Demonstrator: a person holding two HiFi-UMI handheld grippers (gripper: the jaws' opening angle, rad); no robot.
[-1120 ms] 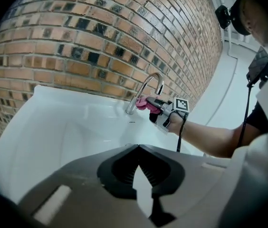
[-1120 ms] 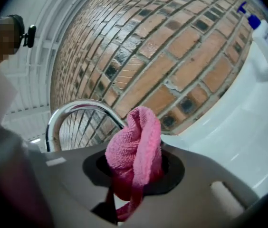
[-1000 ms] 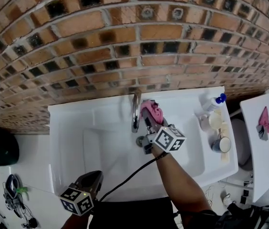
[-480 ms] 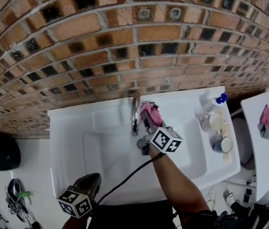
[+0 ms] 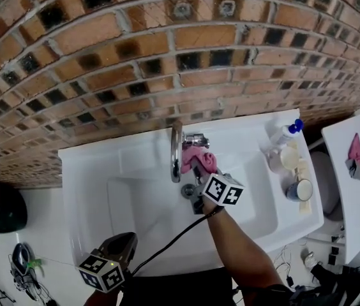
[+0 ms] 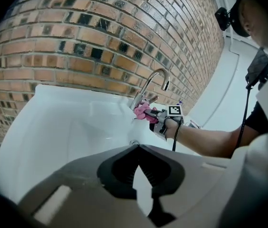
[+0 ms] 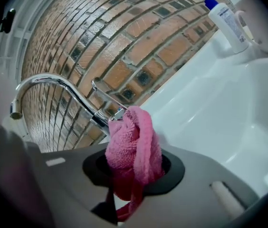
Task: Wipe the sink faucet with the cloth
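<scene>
Brick wall (image 5: 167, 56) rises behind the white sink (image 5: 90, 190), and the chrome faucet (image 5: 175, 152) stands at the sink's back edge, its spout arching forward over the basin. My right gripper (image 5: 196, 167) reaches in from the front to the faucet's right side. Its fingers are clamped on the pink cloth (image 7: 131, 146), which bulges out of them in a bunched wad. The wad sits at the faucet's base, just under the lever (image 7: 106, 95), and as far as I can see it touches the chrome there. In the head view the cloth lies right beside the upright stem, above the drain (image 5: 187, 190).

My left gripper (image 5: 129, 238) hangs well away from the faucet, low at the sink's front rim and to the left. Its fingers are pressed together at the tips, with nothing between them, and they point across the basin toward the faucet.

Farther right of the faucet, on the sink's ledge, a bottle (image 5: 286, 132) with a blue cap stands near the wall, and a cup (image 5: 301, 189) sits nearer the front. Far to the faucet's left, off the sink, there is a black bin (image 5: 4, 206).
</scene>
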